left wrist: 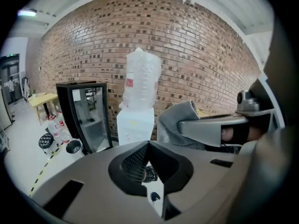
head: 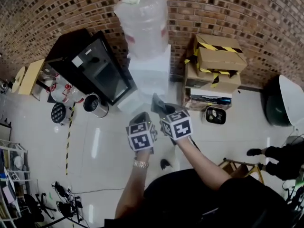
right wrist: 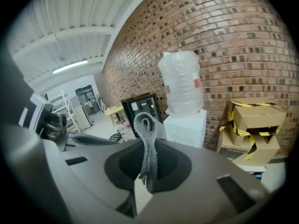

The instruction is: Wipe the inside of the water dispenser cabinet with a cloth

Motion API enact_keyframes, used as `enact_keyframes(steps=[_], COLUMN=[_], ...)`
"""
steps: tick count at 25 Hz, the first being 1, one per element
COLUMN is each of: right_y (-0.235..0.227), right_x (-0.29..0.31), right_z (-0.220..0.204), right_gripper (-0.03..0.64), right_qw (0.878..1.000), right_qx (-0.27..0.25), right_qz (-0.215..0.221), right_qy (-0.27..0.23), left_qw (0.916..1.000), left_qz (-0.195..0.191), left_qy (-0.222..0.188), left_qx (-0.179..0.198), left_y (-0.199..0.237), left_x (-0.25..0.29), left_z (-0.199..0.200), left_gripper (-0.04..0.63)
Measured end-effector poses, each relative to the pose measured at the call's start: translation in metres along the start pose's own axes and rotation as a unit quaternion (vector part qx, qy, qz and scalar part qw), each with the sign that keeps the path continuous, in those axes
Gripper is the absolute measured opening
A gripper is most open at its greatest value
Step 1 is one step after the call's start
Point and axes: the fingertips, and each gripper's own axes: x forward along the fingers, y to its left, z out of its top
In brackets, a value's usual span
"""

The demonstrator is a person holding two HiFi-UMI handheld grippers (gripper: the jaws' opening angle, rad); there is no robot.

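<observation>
With the right gripper pinched on the cloth and the left gripper closed on nothing, the left should probably open the water dispenser cabinet, ahead of both fingertips, first.

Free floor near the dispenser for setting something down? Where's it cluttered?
Bare floor in front of the water dispenser, from the striped tape line across to the small white box. Crowded: bottles beside the black cabinet, steel bin at its foot, cardboard boxes stacked on the dispenser's right.
</observation>
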Motion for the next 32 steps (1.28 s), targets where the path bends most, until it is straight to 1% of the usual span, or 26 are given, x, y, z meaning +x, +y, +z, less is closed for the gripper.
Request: enact_keyframes(steps=[4,8,14,19,24,32], right_y=[0.018,0.017,-0.002,0.003,0.008,0.004], right_x=[-0.027,-0.04,-0.047,-0.043,-0.044,-0.051], right_z=[-0.012,-0.017,-0.021,-0.023,-0.015,-0.017], right_gripper=[0.02,0.02,0.018,0.018,0.018,0.018], right_qw=[1.0,1.0,1.0,1.0,1.0,1.0], right_qx=[-0.014,-0.018,-0.008,-0.012,-0.014,-0.007], right_qz=[-0.006,-0.012,-0.021,-0.002,0.007,0.013], right_qy=[-0.006,-0.007,0.0,0.011,0.001,-0.001], left_qw=[0.9997,0.9995,0.9997,0.9998,0.9998,0.9997], left_qz=[-0.022,-0.031,-0.019,-0.007,0.007,0.0], left_qy=[-0.007,-0.009,-0.014,-0.016,-0.014,-0.015], left_qx=[-0.001,0.002,0.005,0.01,0.013,0.019], left_y=[-0.016,-0.034,-0.04,-0.04,-0.036,-0.05], left_x=[-0.02,-0.028,-0.028,-0.025,-0.027,-0.03], left_z=[-0.004,-0.008,-0.003,-0.004,-0.004,-0.007], left_gripper=[0.002,0.002,0.002,0.002,0.002,0.002])
